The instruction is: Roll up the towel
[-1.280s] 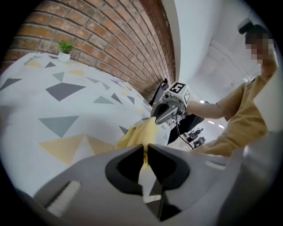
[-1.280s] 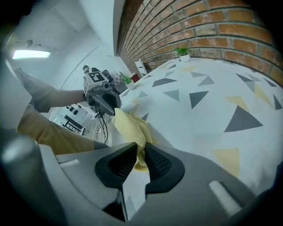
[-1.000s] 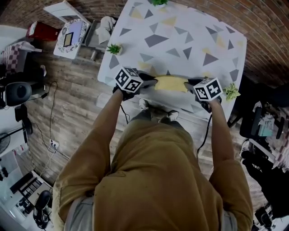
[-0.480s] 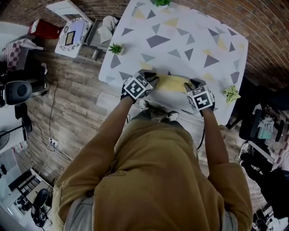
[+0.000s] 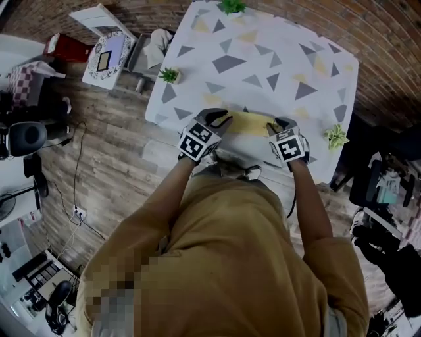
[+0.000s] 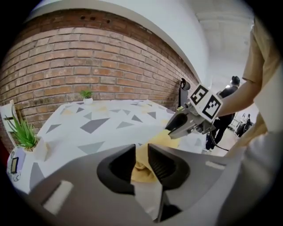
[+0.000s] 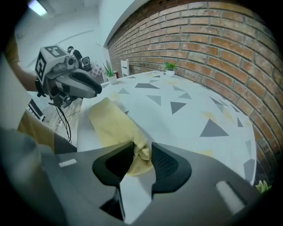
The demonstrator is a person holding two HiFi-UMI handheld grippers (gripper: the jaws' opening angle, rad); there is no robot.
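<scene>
A yellow towel (image 5: 248,122) lies partly rolled near the front edge of the table (image 5: 263,59), which has a triangle-patterned cloth. My left gripper (image 5: 220,119) is at its left end, shut on a bunched fold of the towel (image 6: 140,171), which fills the gap between the jaws. My right gripper (image 5: 275,125) is at the towel's right end. Its jaws have just been opening slightly, and a crumpled fold of the towel (image 7: 112,121) still sits pinched between them. Each gripper view shows the other gripper, the right gripper (image 6: 177,128) and the left gripper (image 7: 90,88), at the far end of the towel.
Small potted plants stand at the table's left edge (image 5: 170,75), right front corner (image 5: 337,136) and far edge (image 5: 231,5). A brick wall lies behind the table. White furniture (image 5: 105,46) and equipment crowd the wooden floor to the left.
Both marker cubes have tipped back toward the person and the hands have come a little closer together. The left gripper has moved in along the towel. The towel stays in both jaws.
</scene>
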